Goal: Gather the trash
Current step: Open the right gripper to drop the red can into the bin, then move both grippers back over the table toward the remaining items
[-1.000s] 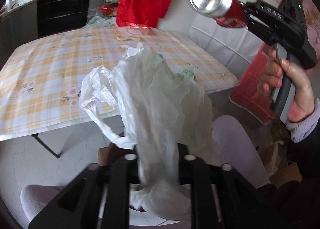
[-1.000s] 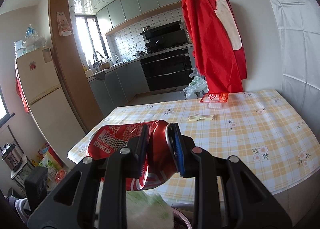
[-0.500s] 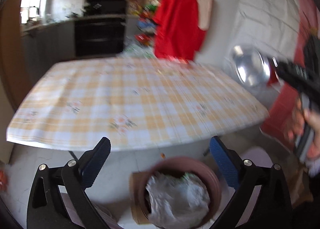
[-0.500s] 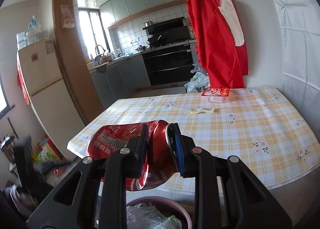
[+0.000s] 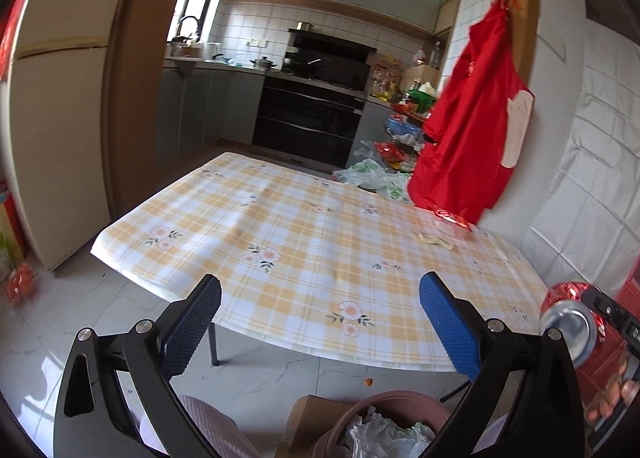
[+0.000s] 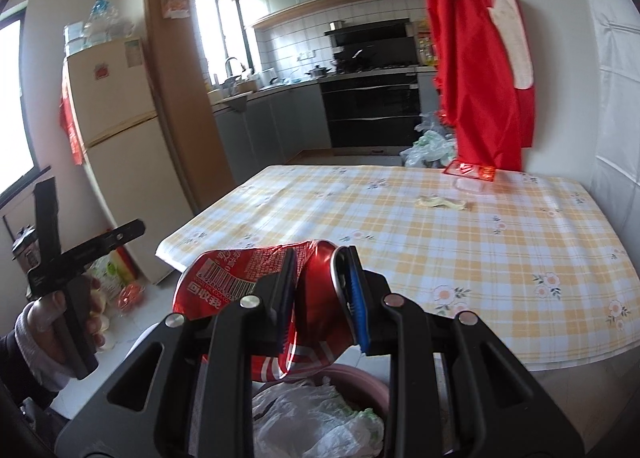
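The right gripper (image 6: 322,294) is clamped on a crushed red can (image 6: 256,282), its blue-padded fingers (image 6: 356,298) squeezing the dented middle so the barcoded end sticks out to the left. The can hangs above a pink bin (image 6: 368,382) that sits on the floor just in front of the table, and a crumpled white plastic bag (image 6: 312,418) lies inside the bin. In the left wrist view the same can (image 5: 568,326) shows at the right edge, silver end toward the camera. The left gripper (image 5: 320,326) is spread wide with nothing between its fingers (image 5: 192,326); it is held above the floor, with the bin (image 5: 400,402) and the bag (image 5: 384,434) low in its view. Beyond both tools stands a table (image 6: 440,242) under a yellow checked cloth with flowers. At its far side lie a pale scrap (image 6: 440,202) and a clear container with a red label (image 6: 472,174), near a red garment (image 6: 476,70) hanging on the wall. A fridge (image 6: 120,146) stands to the left.
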